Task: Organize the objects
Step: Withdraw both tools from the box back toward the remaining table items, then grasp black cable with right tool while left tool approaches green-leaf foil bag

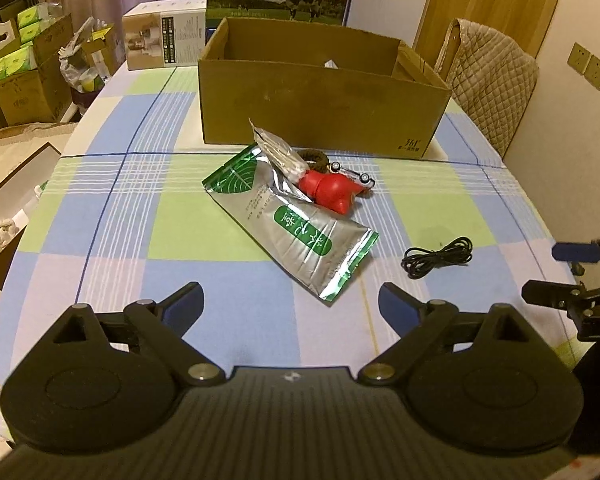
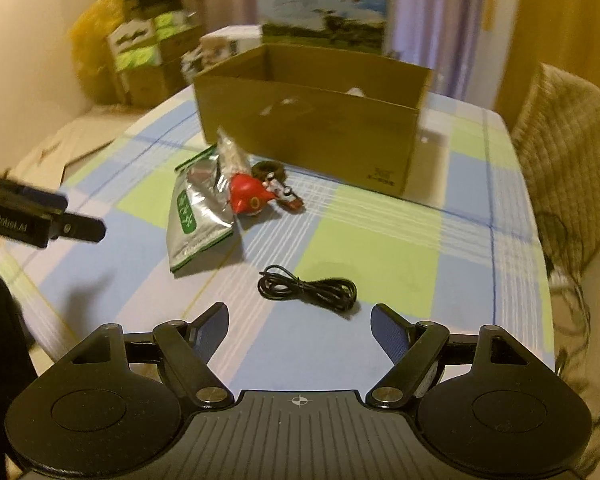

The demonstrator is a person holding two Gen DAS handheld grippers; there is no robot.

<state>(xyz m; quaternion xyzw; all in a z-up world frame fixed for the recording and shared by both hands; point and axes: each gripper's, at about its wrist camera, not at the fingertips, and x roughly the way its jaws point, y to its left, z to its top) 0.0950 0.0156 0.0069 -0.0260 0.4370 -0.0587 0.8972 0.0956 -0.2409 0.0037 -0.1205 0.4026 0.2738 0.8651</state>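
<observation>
Table (image 1: 112,216) w/ checked cloth, cluttered room behind. Open box (image 1: 320,116) at the far side; something pale inside, can't tell what. Foil pouch (image 1: 296,224) lies straight ahead of my left gripper (image 1: 290,304), long axis diagonal, near end toward me. Red toy (image 1: 332,190) beside it. Cable (image 2: 310,288) is just ahead of my right gripper (image 2: 300,322), lengthwise across. Both jaws wide open, holding nothing.

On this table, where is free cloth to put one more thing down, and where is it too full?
Free: the cloth left of the silver pouch, and the stretch between the black cable and the cardboard box. Crowded: the cluster just before the box, where pouch, red toy and toy car overlap.
</observation>
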